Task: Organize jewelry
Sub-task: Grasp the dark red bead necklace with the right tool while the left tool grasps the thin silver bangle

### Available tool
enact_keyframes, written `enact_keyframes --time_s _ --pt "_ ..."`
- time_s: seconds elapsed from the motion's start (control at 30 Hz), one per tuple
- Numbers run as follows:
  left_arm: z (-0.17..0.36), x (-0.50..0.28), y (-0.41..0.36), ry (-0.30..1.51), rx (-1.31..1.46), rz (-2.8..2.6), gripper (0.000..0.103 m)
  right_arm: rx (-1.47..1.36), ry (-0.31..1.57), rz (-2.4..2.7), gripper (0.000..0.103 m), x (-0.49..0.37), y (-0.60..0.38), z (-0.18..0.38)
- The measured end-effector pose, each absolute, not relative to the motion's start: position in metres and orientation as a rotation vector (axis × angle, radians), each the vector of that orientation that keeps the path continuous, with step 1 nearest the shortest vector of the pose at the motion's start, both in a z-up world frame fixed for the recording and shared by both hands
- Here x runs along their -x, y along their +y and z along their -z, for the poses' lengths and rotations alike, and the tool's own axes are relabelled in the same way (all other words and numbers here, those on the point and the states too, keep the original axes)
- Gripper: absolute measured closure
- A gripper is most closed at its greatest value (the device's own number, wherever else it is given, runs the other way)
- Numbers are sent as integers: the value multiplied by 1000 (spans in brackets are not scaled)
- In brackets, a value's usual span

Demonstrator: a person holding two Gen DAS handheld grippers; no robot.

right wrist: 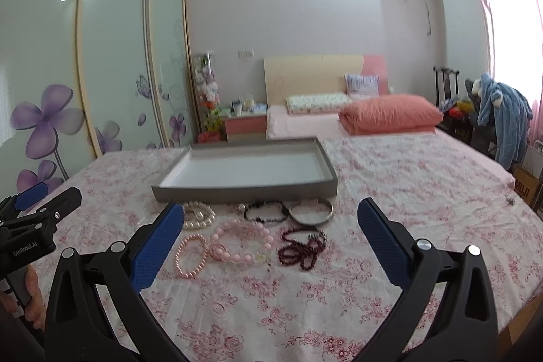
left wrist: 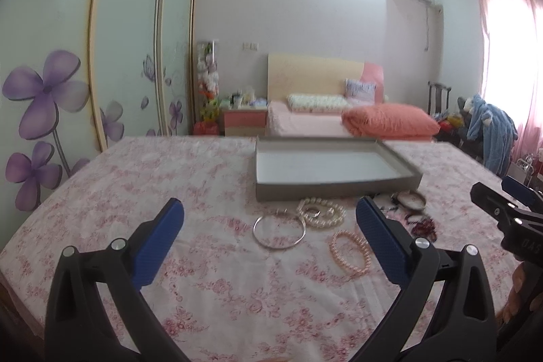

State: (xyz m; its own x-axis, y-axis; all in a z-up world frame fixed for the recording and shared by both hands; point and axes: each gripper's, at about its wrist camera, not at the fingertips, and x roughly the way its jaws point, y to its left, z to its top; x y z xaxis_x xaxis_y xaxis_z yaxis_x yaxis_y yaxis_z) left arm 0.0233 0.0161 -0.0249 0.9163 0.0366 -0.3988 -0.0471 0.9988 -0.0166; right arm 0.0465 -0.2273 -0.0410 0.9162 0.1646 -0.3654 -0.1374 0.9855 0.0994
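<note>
Above the floral cloth (right wrist: 390,178), both grippers' jaws gape empty near jewelry (right wrist: 237,243).

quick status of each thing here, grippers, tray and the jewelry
left gripper: open, holding nothing
right gripper: open, holding nothing
grey tray: empty, on the cloth
silver bangle: flat on the cloth, outside the tray
dark red bead string: heaped loosely, outside the tray

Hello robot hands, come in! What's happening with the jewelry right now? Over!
Left gripper open, empty. Right gripper open, empty. Jewelry, like the pink bead necklace, loose on the floral cloth; gray tray holds nothing. Nothing in the way.
</note>
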Motion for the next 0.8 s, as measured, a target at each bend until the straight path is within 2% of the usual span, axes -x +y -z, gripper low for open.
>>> enact_keyframes --time_s 0.17,0.3,0.43,0.57,0.8 --pt "38 -49 26 543 42 -43 4 -84 559 -133 3 -76 -237 63" --pt "47 -67 32 634 45 -27 4 -66 717 -103 22 -101 -241 83" --pt "57 -86 34 708 17 -20 4 -83 841 -97 24 -127 -243 104" --pt "68 -102 30 774 -14 -7 4 -73 906 -102 24 -141 -240 116" --pt "87 -128 21 867 -52 10 4 0 915 -66 31 -154 -230 121"
